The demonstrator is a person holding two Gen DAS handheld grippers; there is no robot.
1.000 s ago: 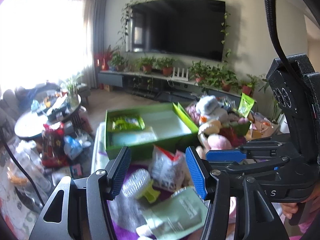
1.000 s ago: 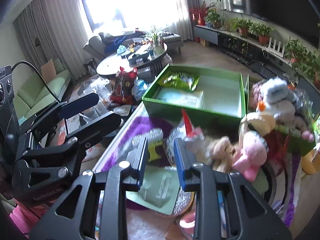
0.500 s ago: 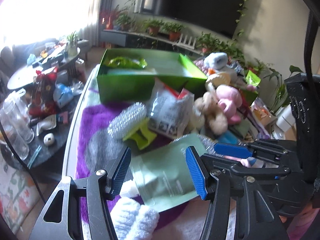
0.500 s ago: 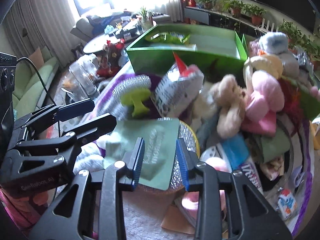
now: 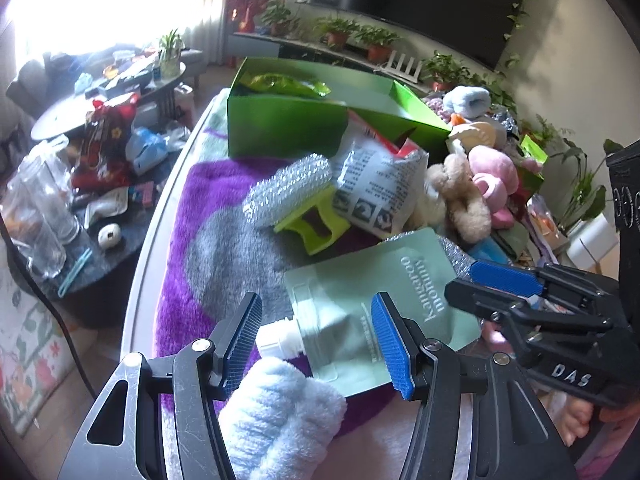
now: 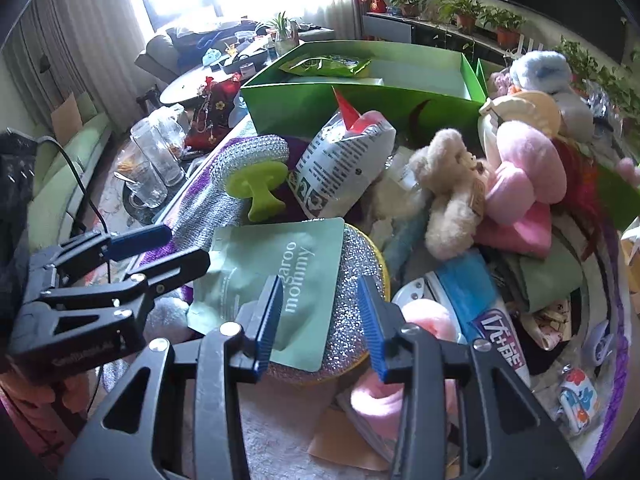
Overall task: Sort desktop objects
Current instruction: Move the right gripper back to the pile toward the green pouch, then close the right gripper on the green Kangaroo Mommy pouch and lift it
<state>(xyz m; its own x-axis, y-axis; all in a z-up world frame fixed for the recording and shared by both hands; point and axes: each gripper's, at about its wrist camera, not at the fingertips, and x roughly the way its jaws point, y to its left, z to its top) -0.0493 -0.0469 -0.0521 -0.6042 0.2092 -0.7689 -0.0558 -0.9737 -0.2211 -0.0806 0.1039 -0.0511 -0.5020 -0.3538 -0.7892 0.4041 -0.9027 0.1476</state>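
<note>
A pale green spouted pouch lies on the purple and grey rug, partly over a silver glitter sponge; the pouch also shows in the right wrist view. My left gripper is open just above the pouch's white cap end, with a light blue fluffy cloth below it. My right gripper is open over the pouch's far edge and the sponge. A silver scrubber with a lime handle, a printed bag and plush toys lie behind.
An open green box holding a green snack packet stands at the back of the table. A low side table with glasses and clutter is to the left. A blue tube and pink cloth lie right.
Both grippers have dropped and tilted down toward the table and closed in on the green pouch. The right gripper's jaws have opened wider.
</note>
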